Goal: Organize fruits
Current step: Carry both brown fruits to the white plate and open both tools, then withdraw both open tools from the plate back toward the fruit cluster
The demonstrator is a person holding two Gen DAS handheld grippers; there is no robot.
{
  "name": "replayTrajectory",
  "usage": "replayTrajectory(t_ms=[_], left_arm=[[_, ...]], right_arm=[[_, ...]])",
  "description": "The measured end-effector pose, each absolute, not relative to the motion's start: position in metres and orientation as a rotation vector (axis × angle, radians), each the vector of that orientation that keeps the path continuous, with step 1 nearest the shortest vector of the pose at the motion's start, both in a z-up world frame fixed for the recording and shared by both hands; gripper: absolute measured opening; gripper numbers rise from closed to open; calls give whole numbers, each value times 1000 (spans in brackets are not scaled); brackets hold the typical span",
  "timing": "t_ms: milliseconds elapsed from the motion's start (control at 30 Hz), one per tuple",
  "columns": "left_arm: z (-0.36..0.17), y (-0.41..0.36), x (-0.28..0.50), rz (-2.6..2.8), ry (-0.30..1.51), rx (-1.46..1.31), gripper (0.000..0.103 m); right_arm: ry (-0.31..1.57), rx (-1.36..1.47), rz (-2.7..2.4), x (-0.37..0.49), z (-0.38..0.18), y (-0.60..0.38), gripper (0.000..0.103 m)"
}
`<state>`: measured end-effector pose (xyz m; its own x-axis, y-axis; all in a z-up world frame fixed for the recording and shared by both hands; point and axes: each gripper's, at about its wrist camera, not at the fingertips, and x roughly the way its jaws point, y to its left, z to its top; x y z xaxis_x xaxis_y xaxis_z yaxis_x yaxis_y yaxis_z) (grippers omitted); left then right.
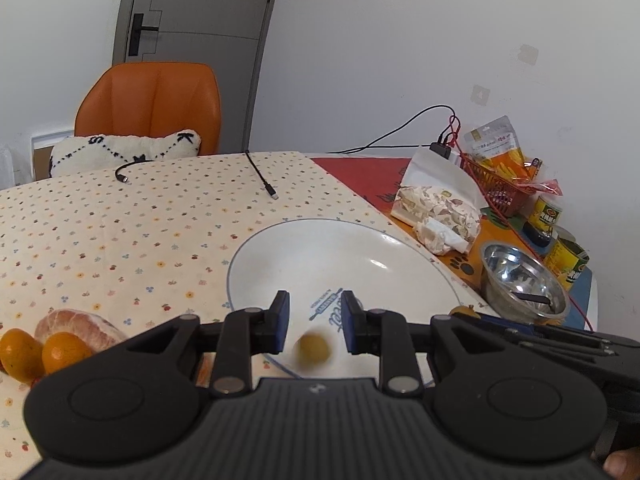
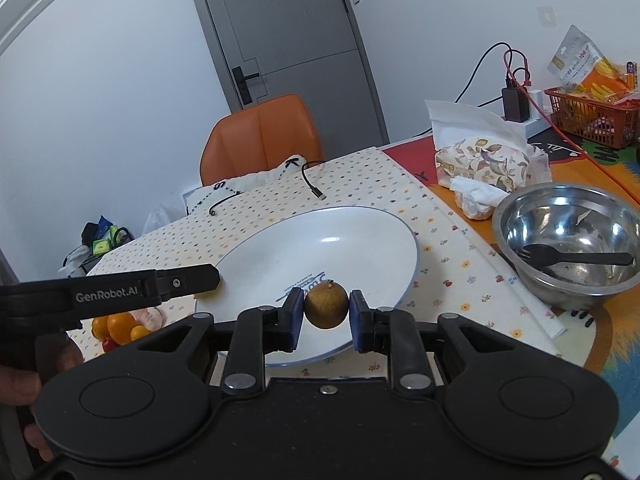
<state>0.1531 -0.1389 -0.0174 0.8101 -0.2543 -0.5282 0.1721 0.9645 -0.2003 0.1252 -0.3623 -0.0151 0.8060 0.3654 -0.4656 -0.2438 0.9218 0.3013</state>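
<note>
Right hand-held gripper (image 2: 325, 312): a small round brown-skinned fruit (image 2: 326, 305) is pinched between blue pads above the blue-rimmed white ceramic plate (image 2: 372, 240). Left hand-held gripper (image 1: 314, 322), lettered "GenRobot.AI": pads spread, a blurred yellowish fruit (image 1: 314, 349) seen loose below them, over the plate.

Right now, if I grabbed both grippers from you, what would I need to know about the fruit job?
Left gripper: open over the white plate. A loose brown fruit, blurred, is low between its fingers, and neither finger touches it.
Right gripper: shut on the held brown fruit, above the plate.
On the cloth beside the plate: small oranges and a peeled pomelo.
Done: no fruit looks settled in the plate yet.
Left: probably set the held fruit down, then fetch the others.
</note>
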Motion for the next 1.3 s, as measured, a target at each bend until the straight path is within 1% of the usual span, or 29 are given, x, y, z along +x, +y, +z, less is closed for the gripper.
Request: replayTrajectory(t_ms=[100,133,167,200,267,367,400,433,467,533,567,633,700,767,833,900,1000,1300], left_arm=[[-18,-130,152,-217,596,-166,28],[-18,-127,151,-209,597,-170,32],[-18,-125,149,-197,597,-171,38],[-17,-122,148,-184,597,-172,42],[-16,-115,143,-165,593,-179,54],[-13,-106,137,-142,589,-184,62],[-12,-104,135,-134,588,-182,66],[-11,-101,133,-125,585,-179,70],[-10,-99,131,-119,581,-177,73],[-8,-94,126,-106,572,-175,77],[-7,-92,124,-103,568,-175,78],[-6,-87,120,-104,562,-180,80],[-4,-83,116,-97,560,-177,81],[-3,-78,112,-81,553,-178,85],[-1,-73,108,-71,545,-179,87],[1,-69,104,-62,541,-178,89],[3,-63,98,-51,533,-180,90],[4,-47,81,-29,525,-200,92]], right_arm=[[539,235,334,128,-15,-360,23],[539,236,335,129,-16,-359,23],[539,237,336,129,-16,-358,23],[538,239,337,130,-17,-357,23],[536,241,338,131,-17,-355,23],[529,240,343,132,-16,-351,23],[523,240,344,132,-16,-350,25],[512,240,345,131,-15,-349,30],[504,237,341,131,-14,-347,32],[494,234,347,129,-12,-345,42],[492,234,351,129,-11,-344,45],[479,225,354,126,-10,-341,61],[459,224,358,121,-8,-338,67],[449,234,373,118,-7,-337,74],[438,238,385,115,-5,-334,93],[423,240,393,111,-2,-332,99],[414,231,416,108,1,-327,103],[394,215,447,99,6,-311,103]])
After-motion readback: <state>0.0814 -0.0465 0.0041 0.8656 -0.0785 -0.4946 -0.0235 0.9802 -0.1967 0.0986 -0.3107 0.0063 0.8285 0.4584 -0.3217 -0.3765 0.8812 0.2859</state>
